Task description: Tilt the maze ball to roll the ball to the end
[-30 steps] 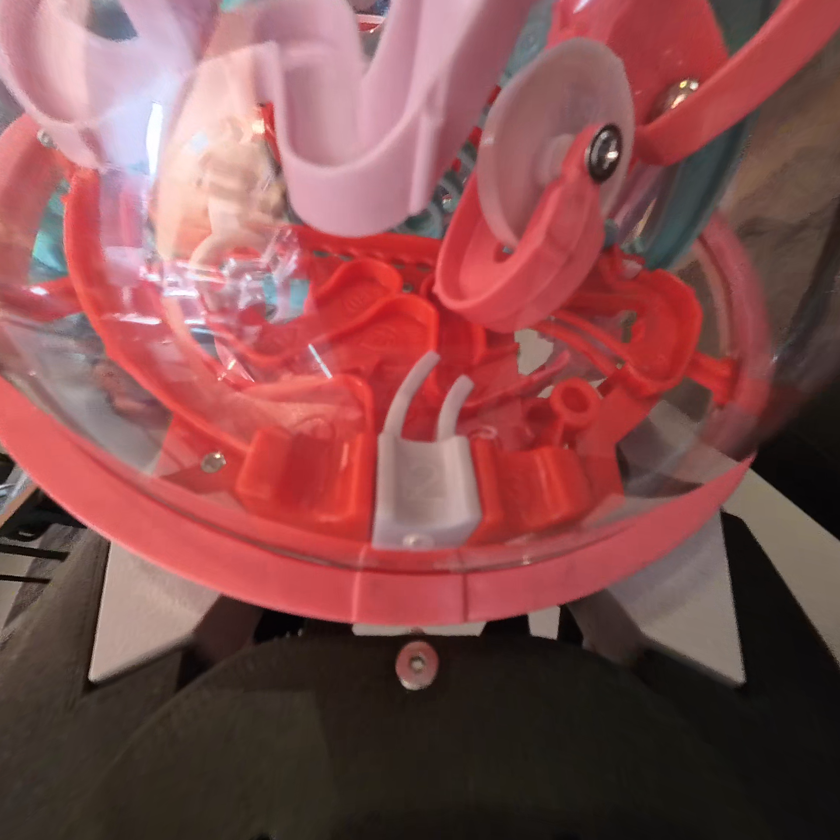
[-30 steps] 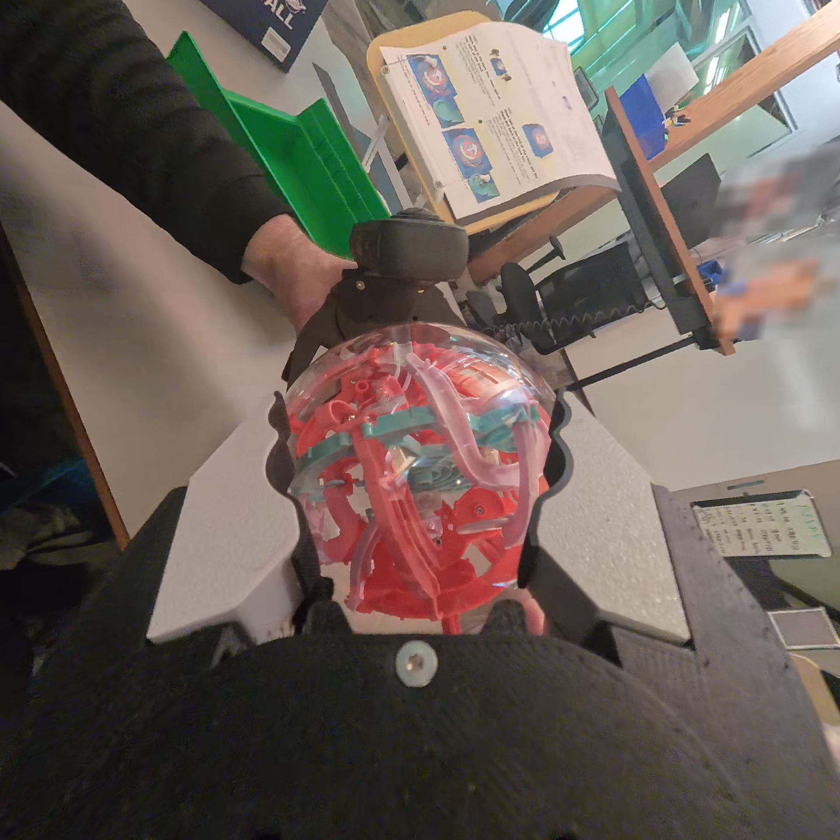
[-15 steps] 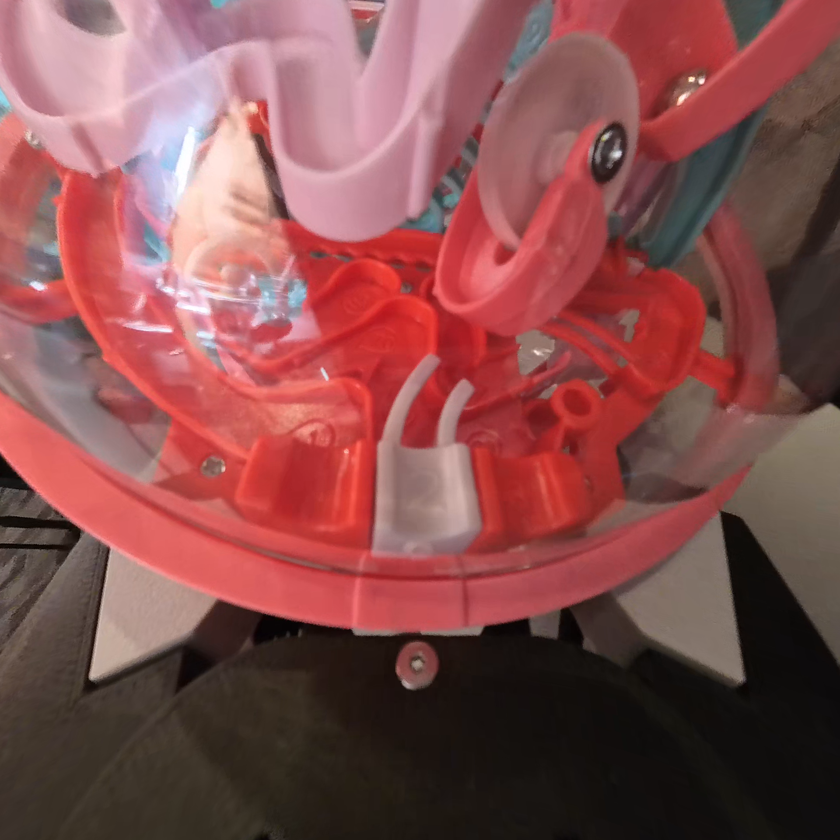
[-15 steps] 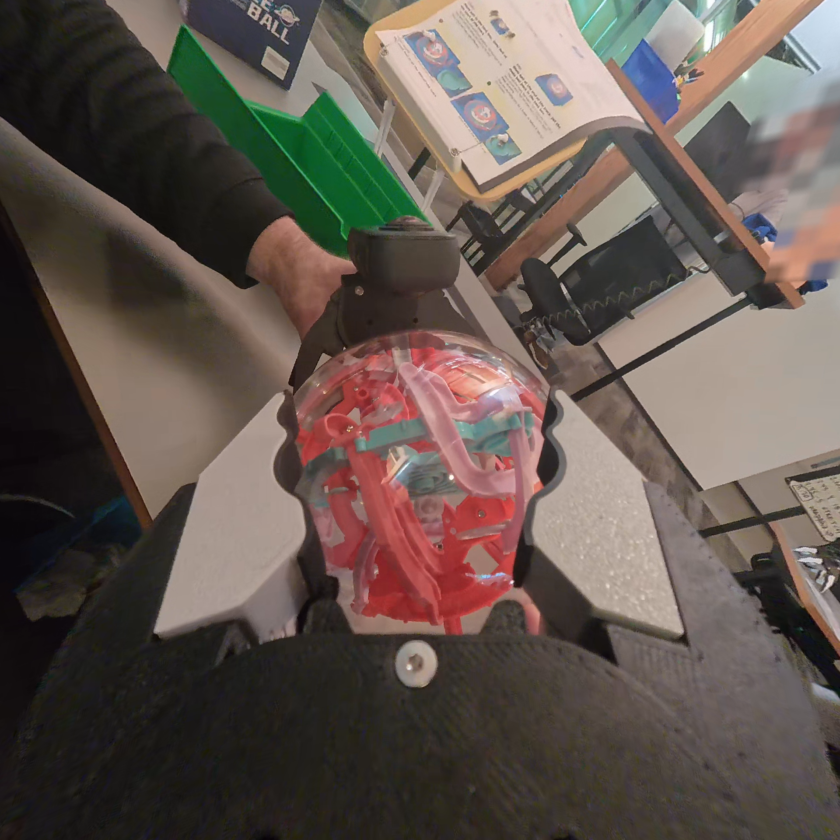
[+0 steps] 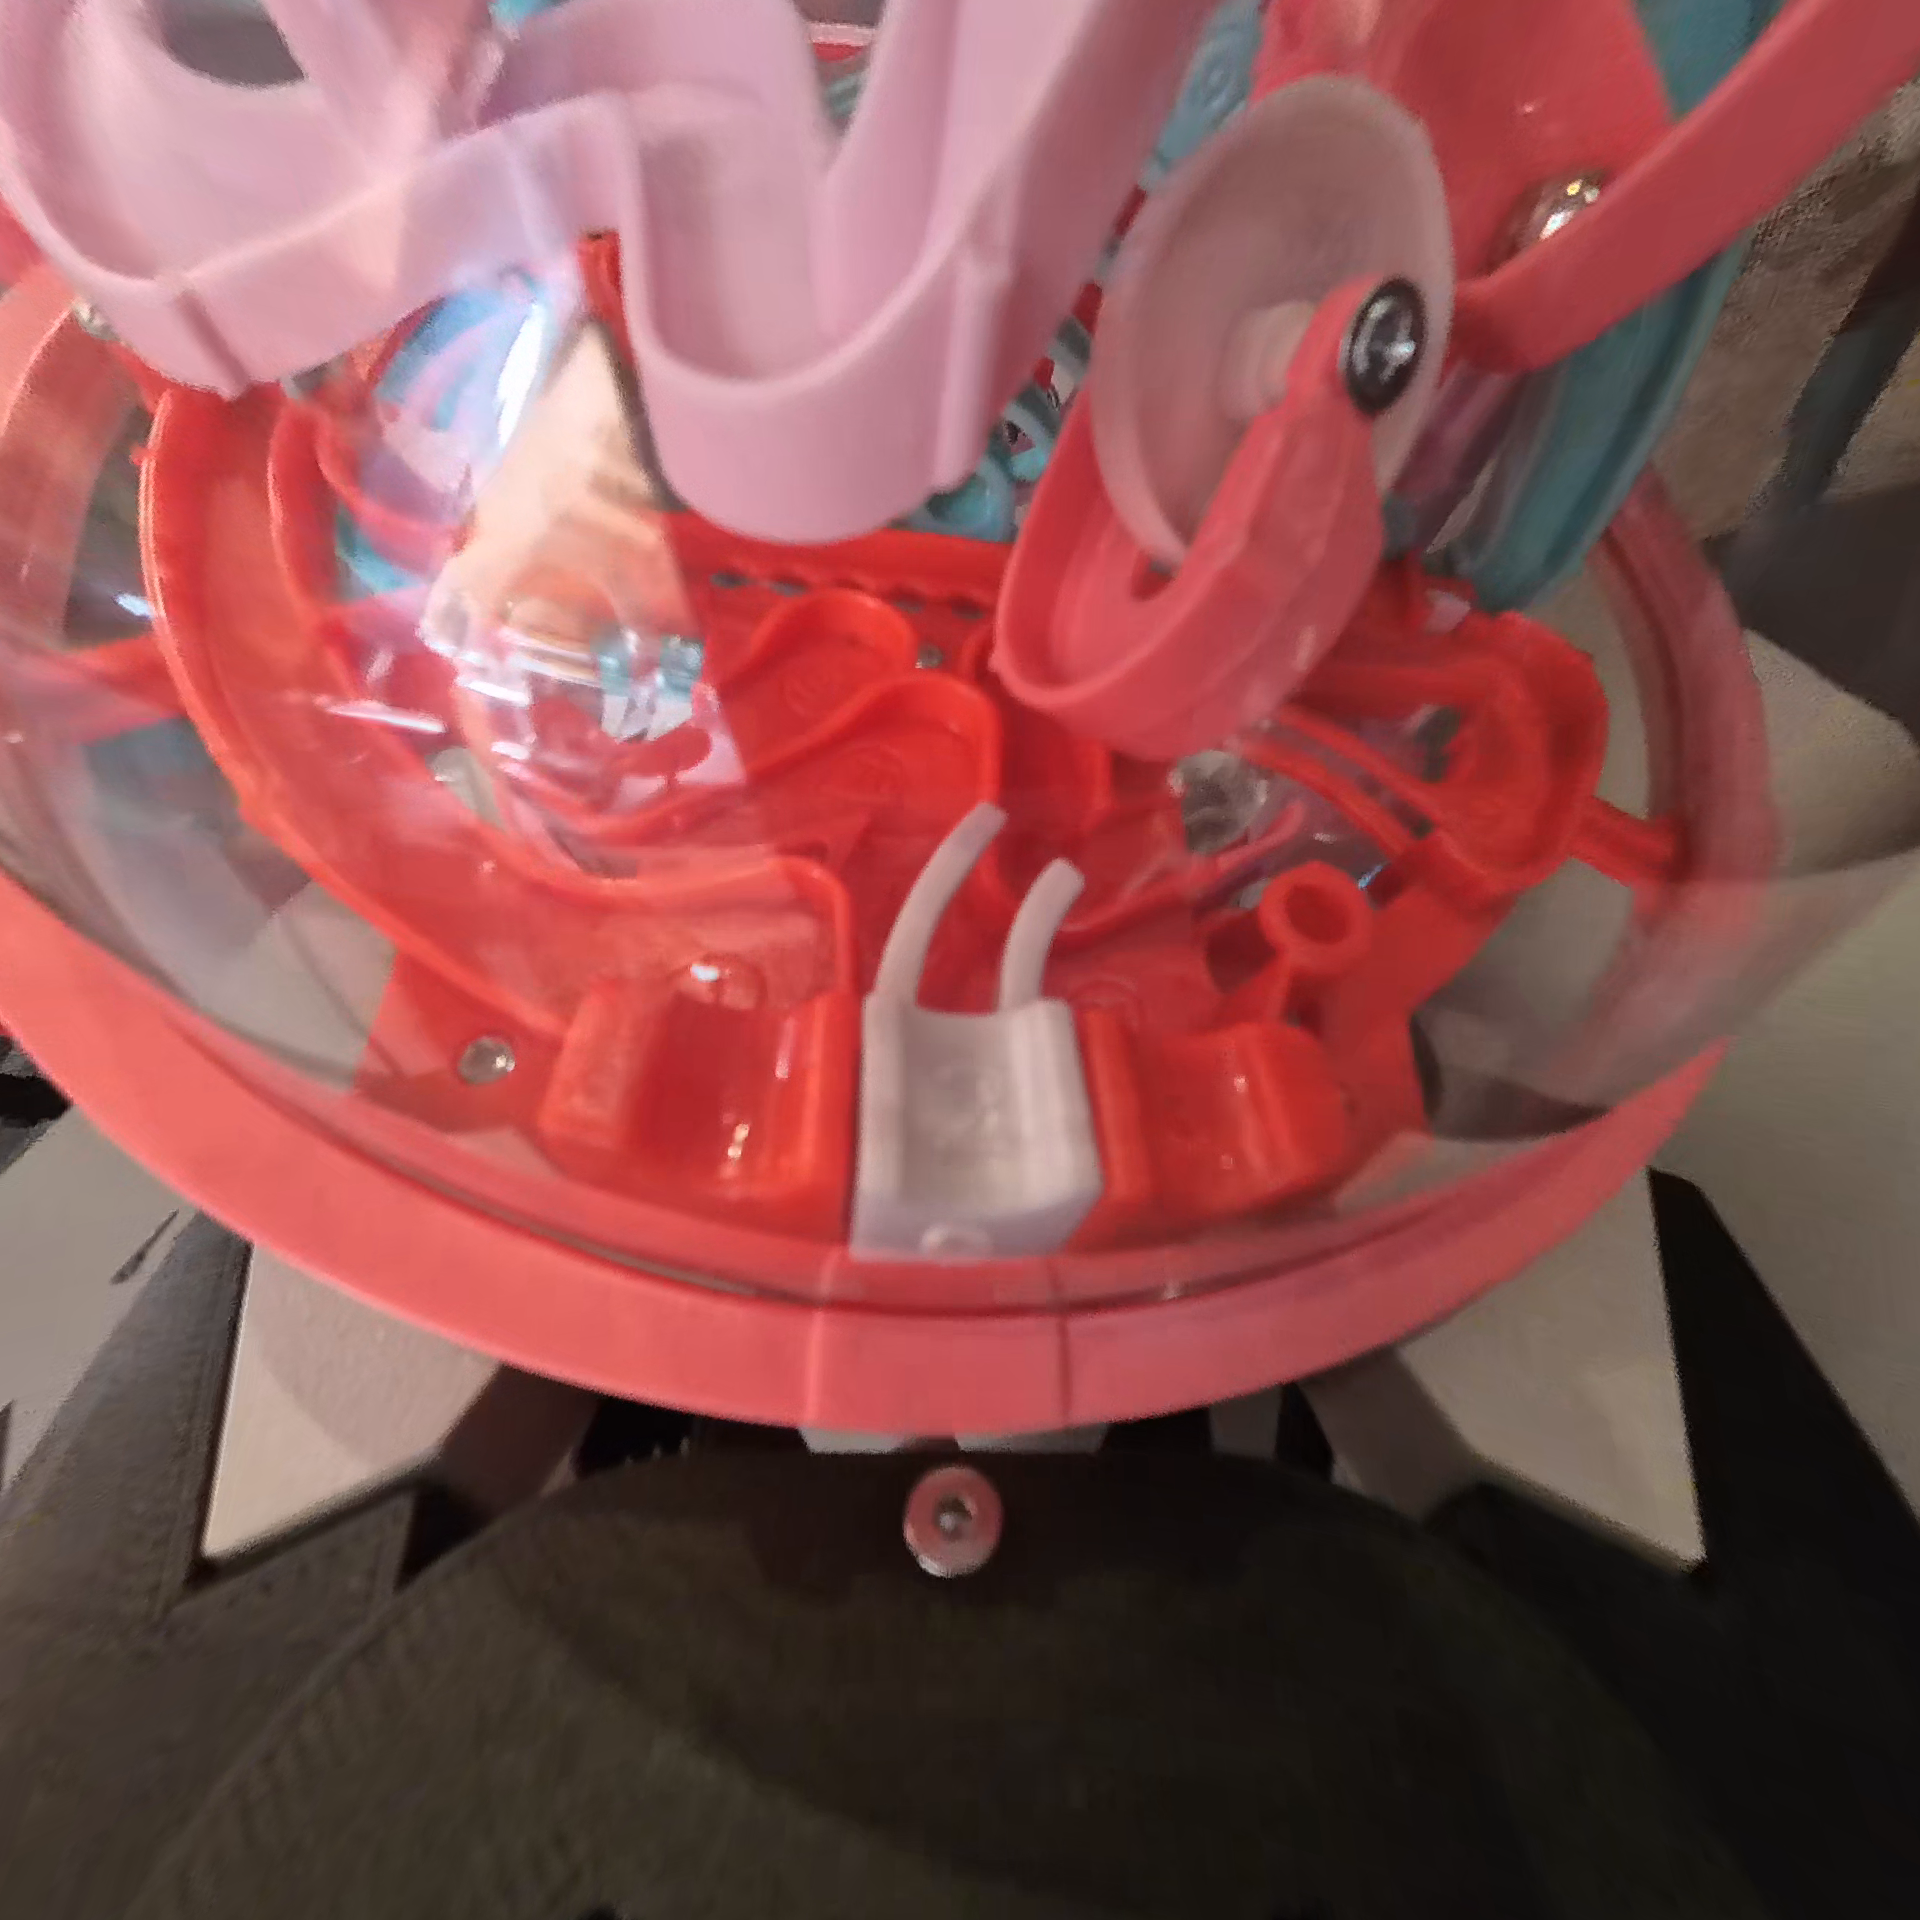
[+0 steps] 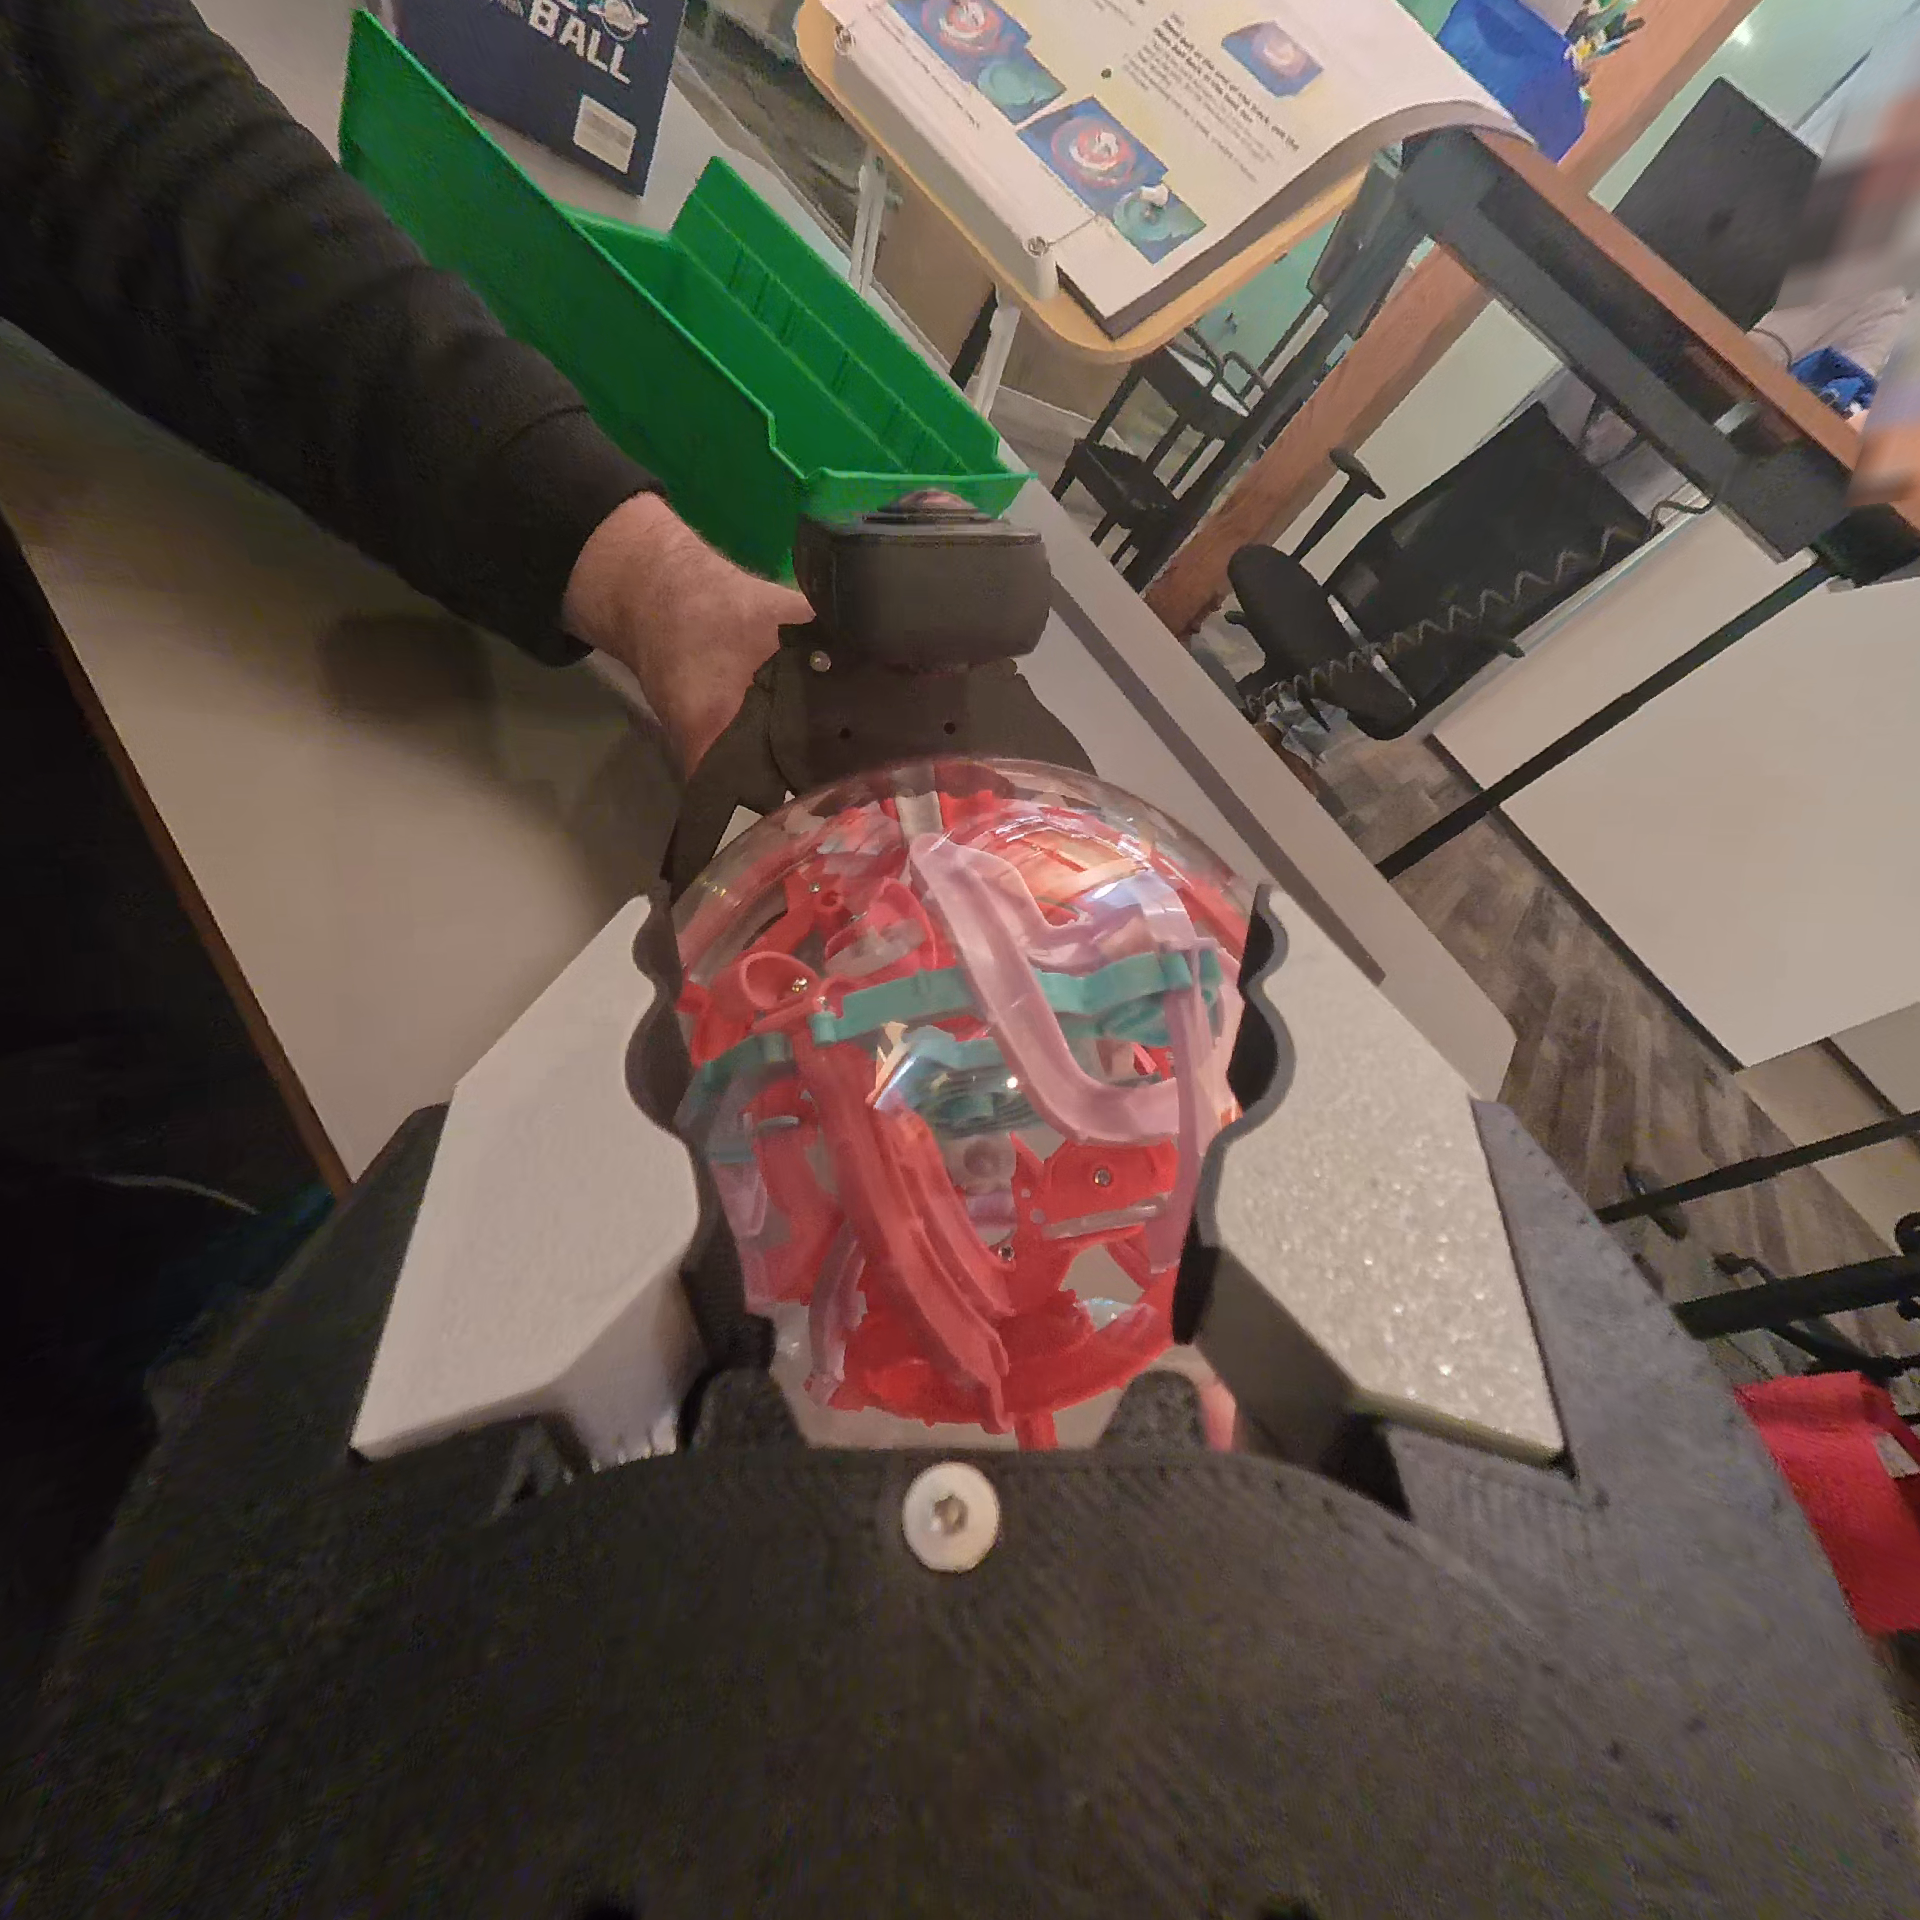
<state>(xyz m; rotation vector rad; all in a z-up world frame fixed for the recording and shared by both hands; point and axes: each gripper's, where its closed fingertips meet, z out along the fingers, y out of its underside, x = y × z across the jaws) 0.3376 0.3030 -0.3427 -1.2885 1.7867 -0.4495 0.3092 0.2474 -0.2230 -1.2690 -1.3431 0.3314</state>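
Observation:
The maze ball (image 6: 956, 1091) is a clear sphere with red, pink and teal tracks inside. My right gripper (image 6: 954, 930) is shut on it, with grey pads (image 6: 520, 1195) pressed against its two sides. My left gripper (image 6: 883, 769), held by a person's hand (image 6: 665, 613), grips its far side. In the left wrist view the maze ball (image 5: 935, 831) fills the frame. Its red rim band (image 5: 935, 1340) sits against my left gripper (image 5: 945, 1382), whose fingertips are hidden behind it. A small shiny bead (image 5: 1558, 213) lies by a red rail; I cannot tell whether it is the ball.
A grey table (image 6: 364, 810) lies under the grippers, with a green bin (image 6: 675, 312) and a dark blue box (image 6: 561, 73) on it. Beyond its edge are a stand with a printed sheet (image 6: 1143, 125), a black office chair (image 6: 1309, 623) and a red object (image 6: 1829, 1486).
Both grippers have tilted together with the maze ball held between them, so the table and bin have swung across the right wrist view. The grip on the sphere is unchanged.

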